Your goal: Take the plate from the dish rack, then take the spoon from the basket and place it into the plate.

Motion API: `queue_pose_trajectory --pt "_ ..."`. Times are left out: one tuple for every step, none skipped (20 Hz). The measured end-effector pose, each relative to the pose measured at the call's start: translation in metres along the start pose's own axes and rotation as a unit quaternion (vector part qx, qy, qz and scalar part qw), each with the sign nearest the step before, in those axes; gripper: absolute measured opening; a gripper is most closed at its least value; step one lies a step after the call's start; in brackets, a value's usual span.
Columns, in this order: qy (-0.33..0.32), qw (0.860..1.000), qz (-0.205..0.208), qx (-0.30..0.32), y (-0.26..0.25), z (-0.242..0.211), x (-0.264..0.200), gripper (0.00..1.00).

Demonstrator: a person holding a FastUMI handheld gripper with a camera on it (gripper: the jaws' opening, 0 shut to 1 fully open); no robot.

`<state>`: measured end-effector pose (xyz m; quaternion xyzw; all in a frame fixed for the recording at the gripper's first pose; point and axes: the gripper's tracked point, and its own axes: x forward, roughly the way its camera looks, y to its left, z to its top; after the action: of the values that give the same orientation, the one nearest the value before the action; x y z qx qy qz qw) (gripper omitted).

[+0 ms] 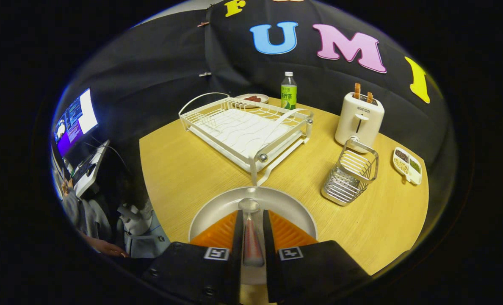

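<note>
A grey plate lies flat on the wooden table just under my fingers. A metal spoon is held between the fingers, its bowl poking out ahead over the plate's middle and its handle running back between the pads. My gripper is shut on the spoon. The white wire dish rack stands beyond the plate with nothing in it. The small metal basket stands to the right of the plate and beyond it, also with nothing inside.
A white toaster with toast stands behind the basket. A green bottle and a small dish sit behind the rack. A divided snack tray lies at the far right. A laptop and a person's hand are off the table's left side.
</note>
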<state>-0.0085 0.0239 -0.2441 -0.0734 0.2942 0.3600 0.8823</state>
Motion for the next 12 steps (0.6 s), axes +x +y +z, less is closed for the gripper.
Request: queue_pose_trajectory --pt "-0.009 1.000 -0.007 0.006 -0.004 0.008 -0.004 0.61" --pt "-0.020 1.000 -0.016 0.015 -0.009 0.018 -0.006 0.80" --pt "-0.033 0.999 -0.029 0.024 -0.019 0.036 -0.008 0.90" --pt "-0.046 0.997 -0.043 0.033 -0.026 0.047 -0.015 0.93" --pt "-0.064 0.996 -0.057 0.040 -0.033 0.061 -0.021 1.00" --pt "-0.086 0.992 -0.077 0.047 -0.041 0.079 -0.032 1.00" --pt "-0.100 0.989 -0.092 0.053 -0.047 0.091 -0.041 0.99" --pt "-0.119 0.985 -0.111 0.064 -0.054 0.105 -0.055 0.99" --pt "-0.133 0.980 -0.128 0.075 -0.059 0.118 -0.066 0.99" --pt "-0.147 0.974 -0.148 0.086 -0.063 0.129 -0.079 0.99" --pt "-0.162 0.968 -0.169 0.093 -0.068 0.142 -0.092 0.99" --pt "-0.175 0.961 -0.191 0.098 -0.072 0.153 -0.105 0.99"
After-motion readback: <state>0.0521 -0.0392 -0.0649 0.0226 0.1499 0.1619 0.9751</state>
